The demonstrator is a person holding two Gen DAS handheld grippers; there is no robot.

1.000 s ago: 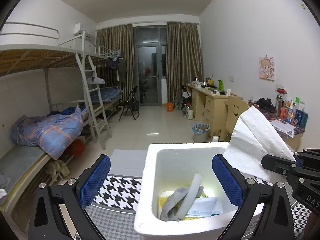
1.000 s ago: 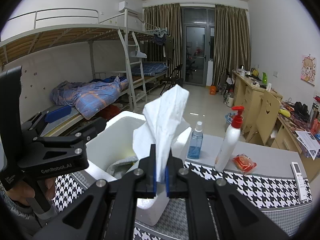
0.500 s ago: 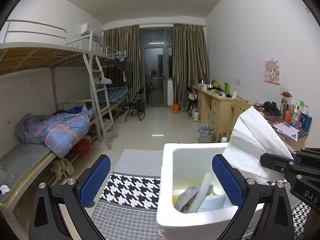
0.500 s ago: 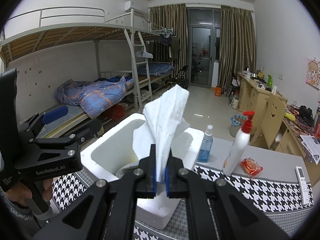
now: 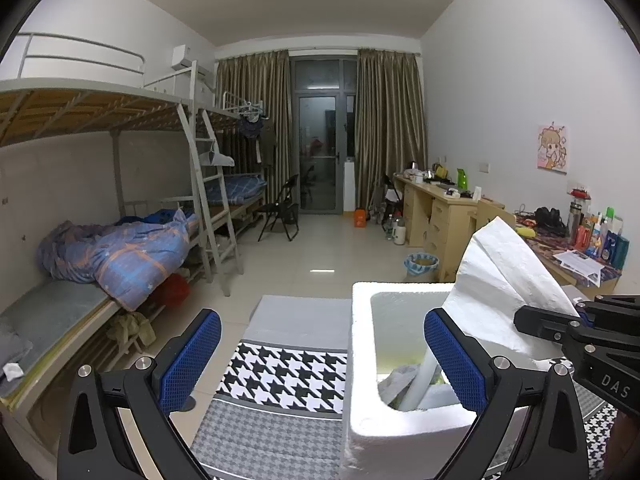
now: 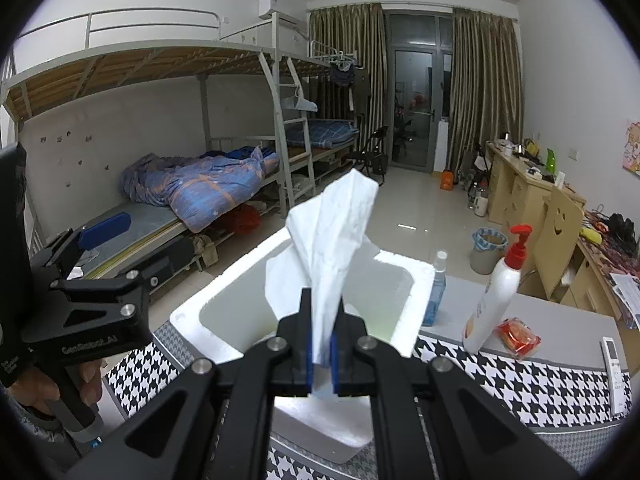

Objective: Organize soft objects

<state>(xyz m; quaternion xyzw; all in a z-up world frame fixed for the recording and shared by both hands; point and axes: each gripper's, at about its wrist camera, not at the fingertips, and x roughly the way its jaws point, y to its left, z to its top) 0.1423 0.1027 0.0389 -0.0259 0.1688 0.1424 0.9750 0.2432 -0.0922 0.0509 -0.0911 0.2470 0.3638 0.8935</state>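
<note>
My right gripper [image 6: 321, 354] is shut on a white paper towel [image 6: 332, 248] and holds it upright over the near edge of a white foam box [image 6: 224, 344]. The towel [image 5: 508, 288] and the right gripper [image 5: 576, 332] also show at the right of the left wrist view, above the foam box [image 5: 360, 360]. Inside the box lie a grey cloth [image 5: 394, 380], a white tube [image 5: 420, 380] and something yellow. My left gripper [image 5: 320, 360] is open and empty, to the left of the box, its right finger over the box.
The box stands on a table with a houndstooth cloth [image 6: 500, 376]. Behind it stand a blue spray bottle [image 6: 434, 288], a white pump bottle [image 6: 496, 300], a red packet [image 6: 518, 334] and a remote [image 6: 614, 364]. Bunk beds line the left, desks the right.
My left gripper has moved left, so the box sits further right in its view. My right gripper has drawn back a little with the towel still in it.
</note>
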